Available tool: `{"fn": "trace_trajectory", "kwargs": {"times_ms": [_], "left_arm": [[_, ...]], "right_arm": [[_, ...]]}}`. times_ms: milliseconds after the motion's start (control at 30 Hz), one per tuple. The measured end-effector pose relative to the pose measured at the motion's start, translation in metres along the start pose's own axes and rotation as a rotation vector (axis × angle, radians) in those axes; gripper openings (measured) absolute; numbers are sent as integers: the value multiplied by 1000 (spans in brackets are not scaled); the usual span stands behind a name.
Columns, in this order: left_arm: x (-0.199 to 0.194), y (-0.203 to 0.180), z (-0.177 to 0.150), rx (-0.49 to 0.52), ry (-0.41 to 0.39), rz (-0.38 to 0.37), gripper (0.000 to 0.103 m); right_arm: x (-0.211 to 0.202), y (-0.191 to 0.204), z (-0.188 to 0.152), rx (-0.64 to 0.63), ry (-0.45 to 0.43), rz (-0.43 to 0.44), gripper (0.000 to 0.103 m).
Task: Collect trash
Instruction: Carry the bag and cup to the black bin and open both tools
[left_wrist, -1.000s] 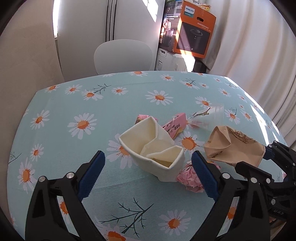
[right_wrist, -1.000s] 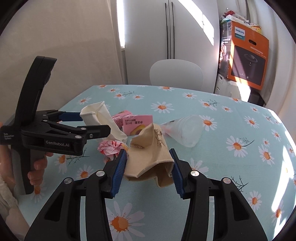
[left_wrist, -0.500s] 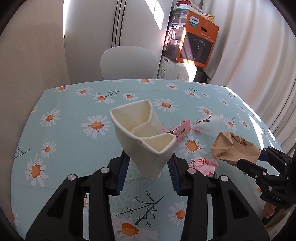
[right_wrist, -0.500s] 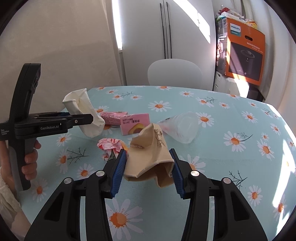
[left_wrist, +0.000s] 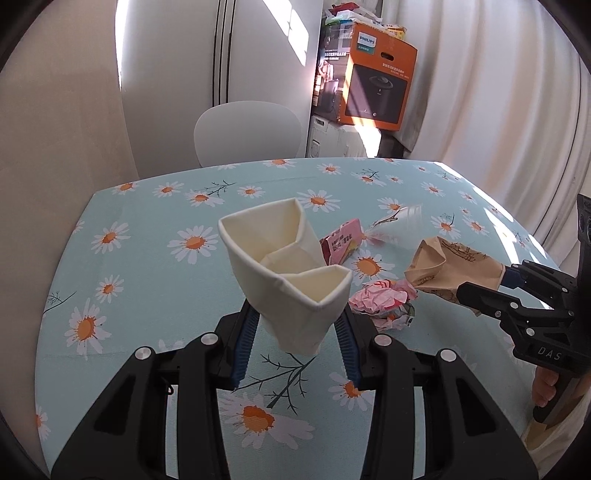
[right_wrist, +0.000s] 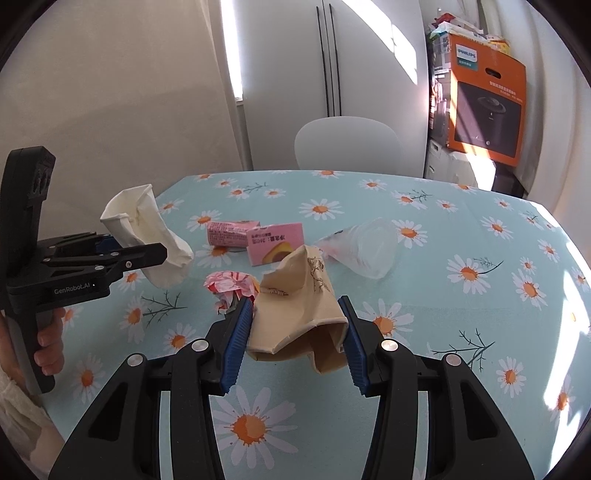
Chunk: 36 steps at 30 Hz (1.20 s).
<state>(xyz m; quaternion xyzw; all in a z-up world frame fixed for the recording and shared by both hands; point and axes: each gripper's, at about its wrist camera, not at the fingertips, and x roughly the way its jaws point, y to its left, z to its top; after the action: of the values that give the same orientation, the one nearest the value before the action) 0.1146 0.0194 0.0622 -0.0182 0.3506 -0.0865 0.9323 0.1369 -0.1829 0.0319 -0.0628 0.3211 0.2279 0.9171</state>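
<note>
Item one: a crushed cream-white paper cup (left_wrist: 291, 280), rim folded inward into angular pleats, was clamped between the blue-padded jaws of the left gripper (left_wrist: 295, 347) and held clear above the daisy-print turquoise tabletop (left_wrist: 147, 295). Item two: a crumpled tan paper cup (right_wrist: 299, 317) with a dark line drawing, flattened and creased, was pinched in the closed jaws of the right gripper (right_wrist: 297, 341). Lying on the tabletop: a wadded pink-and-white wrapper (right_wrist: 231, 282), a pink snack box (right_wrist: 275, 247), and a squashed clear plastic cup (right_wrist: 364, 245).
</note>
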Motion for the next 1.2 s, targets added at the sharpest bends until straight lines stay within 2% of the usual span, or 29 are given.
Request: {"fn": "trace_trajectory", "kwargs": {"times_ms": [300, 567, 933, 1200], "left_arm": [[3, -25, -7, 35, 12, -65, 42], [8, -63, -10, 95, 14, -120, 42], [14, -121, -19, 186, 45, -262, 42], [20, -172, -28, 269, 68, -364, 42]], "right_arm": [[-9, -2, -4, 19, -5, -28, 45], [-29, -27, -13, 87, -22, -89, 45], [-72, -70, -36, 170, -45, -210, 45], [-110, -101, -69, 242, -47, -304, 45]]}}
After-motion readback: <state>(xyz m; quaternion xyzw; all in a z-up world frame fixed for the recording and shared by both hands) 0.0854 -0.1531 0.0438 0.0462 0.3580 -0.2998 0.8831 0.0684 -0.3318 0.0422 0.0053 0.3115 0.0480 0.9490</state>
